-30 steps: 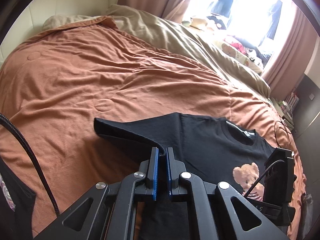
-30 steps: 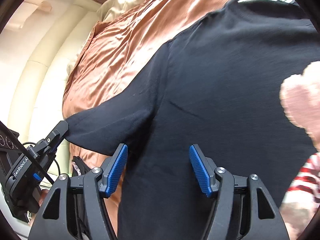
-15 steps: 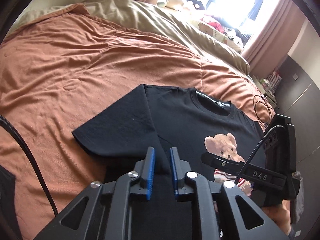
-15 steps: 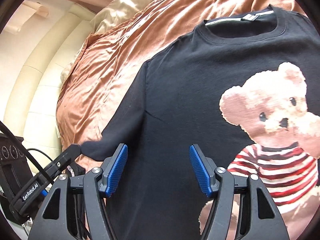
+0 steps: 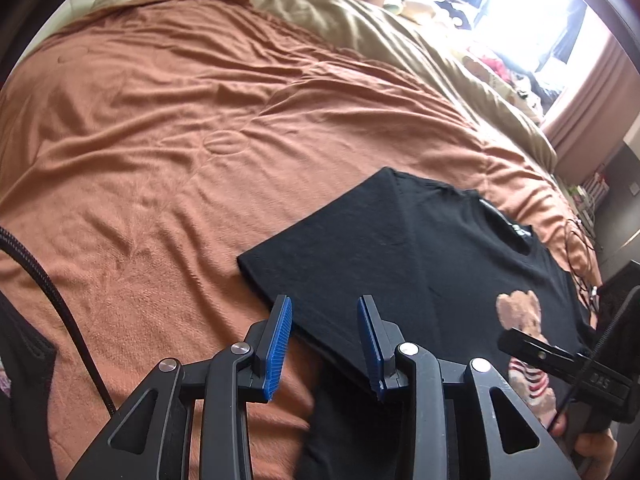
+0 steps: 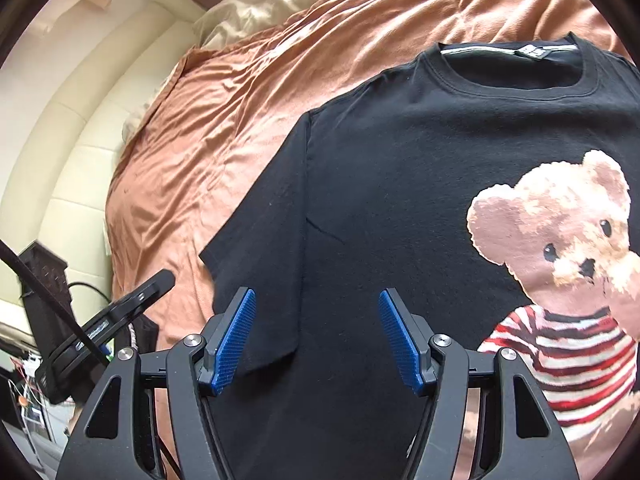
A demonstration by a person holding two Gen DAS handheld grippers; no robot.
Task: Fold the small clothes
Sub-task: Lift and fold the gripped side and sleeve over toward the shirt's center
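Black T-shirt (image 5: 420,264) (flat) — left gripper (image 5: 325,344) parted

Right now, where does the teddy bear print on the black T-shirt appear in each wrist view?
Left wrist view: the teddy bear print sits at the lower right, small, partly behind the other gripper.
Right wrist view: the print fills the right side, large, striped sweater below the face.
Shared landmark: the T-shirt's neckline, lying beyond the bear.
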